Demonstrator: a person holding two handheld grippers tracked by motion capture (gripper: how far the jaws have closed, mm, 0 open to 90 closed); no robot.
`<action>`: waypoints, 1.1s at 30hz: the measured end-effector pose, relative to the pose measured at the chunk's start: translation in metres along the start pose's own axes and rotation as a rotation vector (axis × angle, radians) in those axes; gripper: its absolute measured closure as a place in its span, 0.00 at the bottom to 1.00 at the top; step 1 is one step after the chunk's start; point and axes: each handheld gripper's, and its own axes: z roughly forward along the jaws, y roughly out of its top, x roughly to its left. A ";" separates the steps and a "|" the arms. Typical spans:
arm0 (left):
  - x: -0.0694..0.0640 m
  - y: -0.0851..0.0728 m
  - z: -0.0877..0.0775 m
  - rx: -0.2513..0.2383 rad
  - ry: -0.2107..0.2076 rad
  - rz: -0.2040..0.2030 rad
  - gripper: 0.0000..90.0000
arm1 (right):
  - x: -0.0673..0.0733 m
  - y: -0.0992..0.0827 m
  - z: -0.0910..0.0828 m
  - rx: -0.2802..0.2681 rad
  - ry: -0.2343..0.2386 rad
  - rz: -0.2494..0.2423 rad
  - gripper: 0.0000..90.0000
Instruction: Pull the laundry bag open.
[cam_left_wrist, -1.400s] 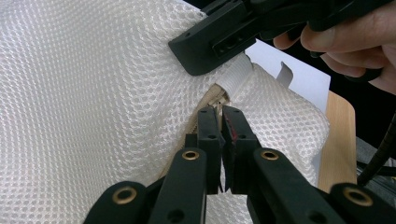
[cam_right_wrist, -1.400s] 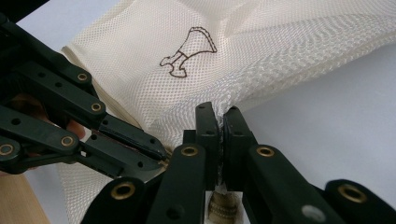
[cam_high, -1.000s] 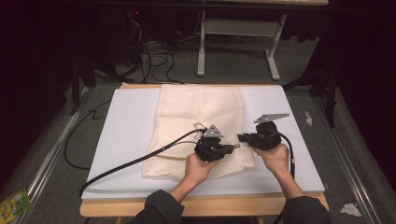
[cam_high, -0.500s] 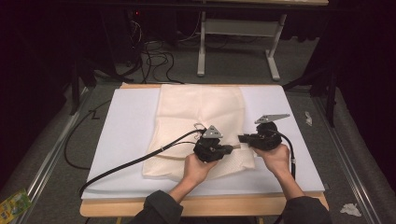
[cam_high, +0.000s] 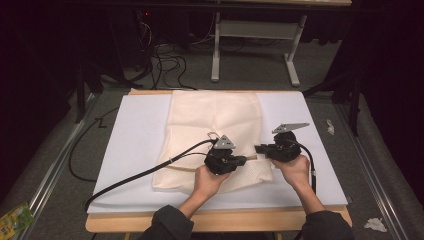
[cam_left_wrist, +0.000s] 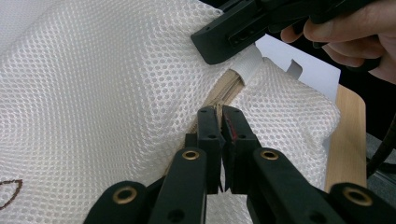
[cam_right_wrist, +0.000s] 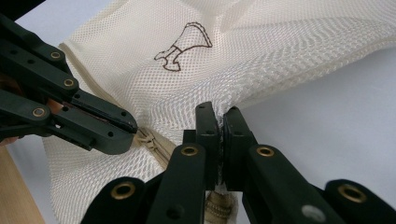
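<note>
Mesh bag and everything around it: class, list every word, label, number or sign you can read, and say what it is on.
No readable text anywhere.
Mesh bag: a brown outline drawing, no letters.
Green packet on the floor: print too small and blurred to read.

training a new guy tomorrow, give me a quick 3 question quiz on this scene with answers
1. True or false: both tools are shut on the mesh bag.
2. What runs along the bag's edge between the left tool and the right tool?
A) a zipper
B) a rope
C) a ribbon
3. What does the bag lie on?

Key:
1. True. Each tool's jaws are pressed together on the bag at its zipper edge.
2. A, a tan zipper.
3. A white sheet over a wooden table.
</note>
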 end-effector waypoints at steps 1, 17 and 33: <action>0.000 0.000 -0.001 -0.002 0.002 -0.002 0.97 | 0.000 0.000 0.000 -0.001 0.000 0.001 0.99; 0.003 -0.004 -0.004 0.000 -0.001 -0.019 0.97 | -0.001 -0.002 0.001 -0.001 0.006 0.005 0.99; 0.006 -0.008 -0.012 -0.005 0.013 -0.016 0.97 | -0.001 -0.005 0.002 0.000 0.010 -0.001 0.99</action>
